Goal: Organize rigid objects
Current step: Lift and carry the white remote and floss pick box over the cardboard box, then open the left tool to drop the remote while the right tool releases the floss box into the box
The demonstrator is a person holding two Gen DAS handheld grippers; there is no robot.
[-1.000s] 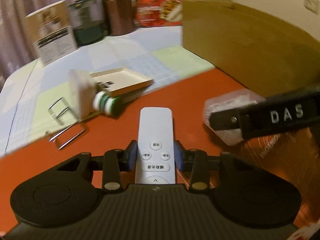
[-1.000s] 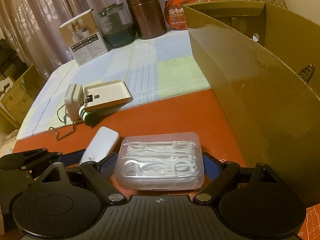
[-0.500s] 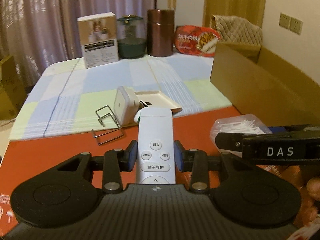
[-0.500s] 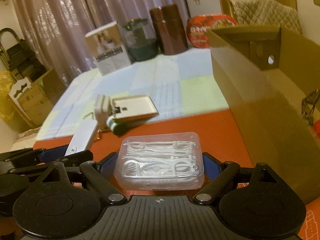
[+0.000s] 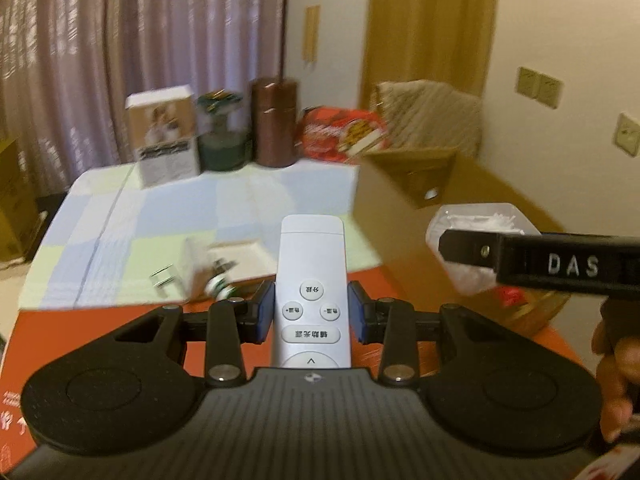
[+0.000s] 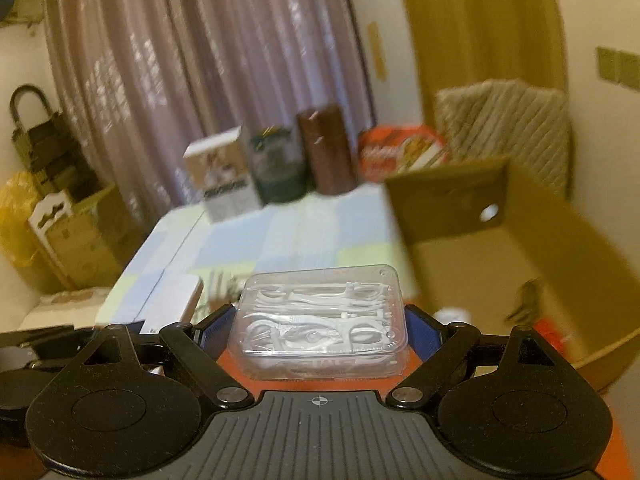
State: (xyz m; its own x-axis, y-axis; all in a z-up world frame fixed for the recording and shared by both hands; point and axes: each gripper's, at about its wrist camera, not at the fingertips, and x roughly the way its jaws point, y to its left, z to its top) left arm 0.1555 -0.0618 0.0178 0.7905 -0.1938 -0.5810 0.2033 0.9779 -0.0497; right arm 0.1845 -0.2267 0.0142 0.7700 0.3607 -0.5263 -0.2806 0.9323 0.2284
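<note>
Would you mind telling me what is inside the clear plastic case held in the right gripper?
The clear plastic case holds a pile of white floss picks, seen through its lid. How many there are, and what lies beneath the top layer, cannot be seen.

Black tongs point(image 5: 311, 310) w/ blue pads point(image 5: 265, 309), silver pivot screws, ribbed grey base; "DAS" on side.

A home room; drawn curtains point(image 5: 140, 60); checked tablecloth point(image 5: 208, 208); quilted chair point(image 6: 508, 128).
</note>
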